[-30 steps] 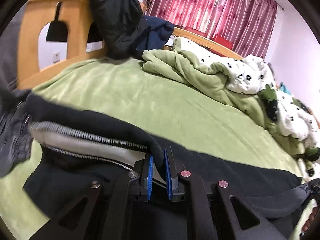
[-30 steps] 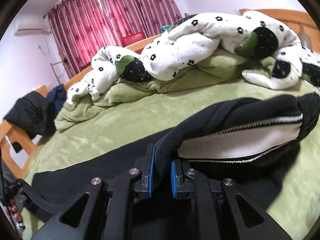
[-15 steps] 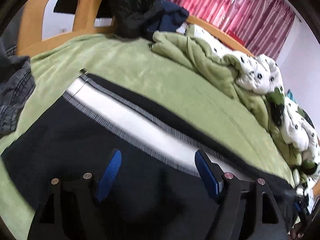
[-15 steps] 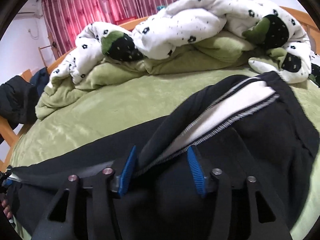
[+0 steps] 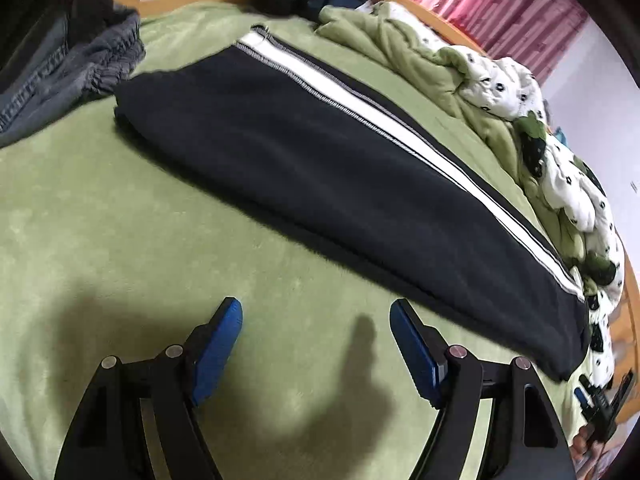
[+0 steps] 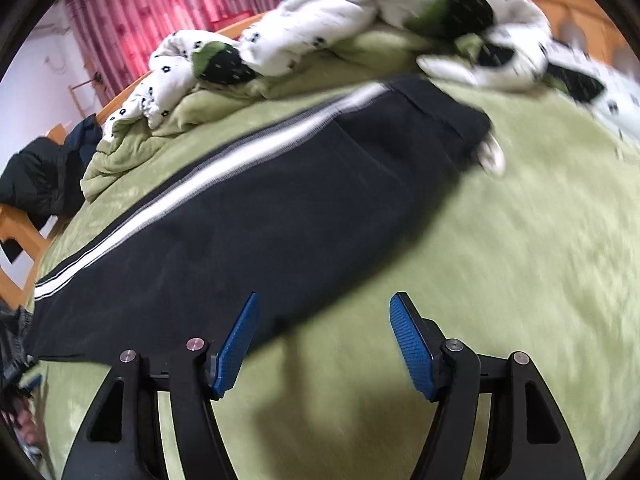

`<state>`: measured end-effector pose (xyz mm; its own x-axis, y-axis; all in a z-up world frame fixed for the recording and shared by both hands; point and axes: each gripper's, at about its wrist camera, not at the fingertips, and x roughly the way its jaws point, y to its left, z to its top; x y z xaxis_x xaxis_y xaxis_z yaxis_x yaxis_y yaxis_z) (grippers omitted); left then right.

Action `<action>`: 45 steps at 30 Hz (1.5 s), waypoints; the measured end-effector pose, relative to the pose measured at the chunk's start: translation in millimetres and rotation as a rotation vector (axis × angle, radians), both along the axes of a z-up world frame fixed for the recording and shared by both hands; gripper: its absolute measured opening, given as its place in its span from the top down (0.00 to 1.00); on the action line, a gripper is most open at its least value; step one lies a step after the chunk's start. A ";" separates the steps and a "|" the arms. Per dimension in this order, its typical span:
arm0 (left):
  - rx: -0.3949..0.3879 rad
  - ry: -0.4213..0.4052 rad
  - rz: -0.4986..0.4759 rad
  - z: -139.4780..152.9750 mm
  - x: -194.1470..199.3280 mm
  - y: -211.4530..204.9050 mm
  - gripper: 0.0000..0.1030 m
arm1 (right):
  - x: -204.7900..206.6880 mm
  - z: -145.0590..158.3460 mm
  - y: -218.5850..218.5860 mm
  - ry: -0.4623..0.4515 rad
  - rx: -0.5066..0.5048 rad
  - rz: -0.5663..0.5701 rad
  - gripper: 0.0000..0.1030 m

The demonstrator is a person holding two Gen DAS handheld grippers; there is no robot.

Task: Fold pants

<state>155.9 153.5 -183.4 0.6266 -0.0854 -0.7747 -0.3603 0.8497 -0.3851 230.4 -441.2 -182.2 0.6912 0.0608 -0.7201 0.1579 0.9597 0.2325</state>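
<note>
The black pants (image 5: 340,184) with a white side stripe are lying flat and lengthwise on the green bed (image 5: 120,240). The left hand-held gripper (image 5: 316,312) is hanging released over bare bedding. The right hand-held gripper (image 6: 324,308) has just been opening, nothing between its jaws, pants just beyond.

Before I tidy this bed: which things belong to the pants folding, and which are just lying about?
Job: black pants, left claw, right claw, both open and empty.

Lying about: grey garment, rumpled quilt, dark jacket.
</note>
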 end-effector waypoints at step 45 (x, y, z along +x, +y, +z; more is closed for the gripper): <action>-0.075 -0.007 0.009 18.7 -102.4 -6.8 0.88 | -85.0 16.3 -72.8 -0.062 0.152 -0.092 0.89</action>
